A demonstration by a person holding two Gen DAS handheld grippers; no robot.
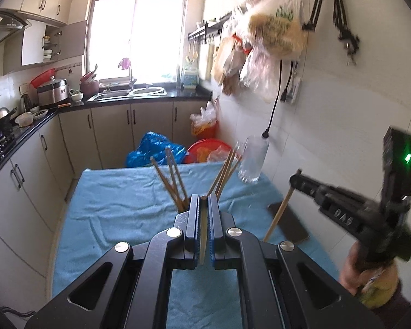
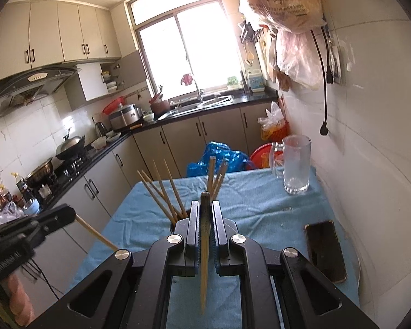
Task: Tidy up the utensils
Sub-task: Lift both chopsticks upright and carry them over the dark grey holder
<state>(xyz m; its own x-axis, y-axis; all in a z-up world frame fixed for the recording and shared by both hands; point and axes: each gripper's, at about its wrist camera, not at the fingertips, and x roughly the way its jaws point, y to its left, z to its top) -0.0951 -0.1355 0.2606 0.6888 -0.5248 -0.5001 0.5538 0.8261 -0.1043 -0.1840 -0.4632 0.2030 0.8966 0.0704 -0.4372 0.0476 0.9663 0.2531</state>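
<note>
In the left wrist view my left gripper (image 1: 203,196) is shut on a bamboo chopstick (image 1: 202,235) that runs back between its jaws. My right gripper (image 2: 205,203) is shut on a dark-tipped chopstick (image 2: 204,252) in the same way. Just beyond both grippers several chopsticks (image 2: 164,192) stand fanned out of a holder that the jaws mostly hide; they also show as standing chopsticks (image 1: 172,181). Each gripper appears in the other's view: the right gripper (image 1: 297,179) at the right with its chopstick (image 1: 278,213), the left gripper (image 2: 70,215) at the left with its chopstick (image 2: 96,233).
A blue towel (image 2: 254,203) covers the table. A clear glass mug (image 2: 296,164) stands at its far right corner near the wall and a dark phone (image 2: 326,249) lies along the right edge. Bags (image 1: 271,33) hang from the wall rail above. Kitchen counters run along the left.
</note>
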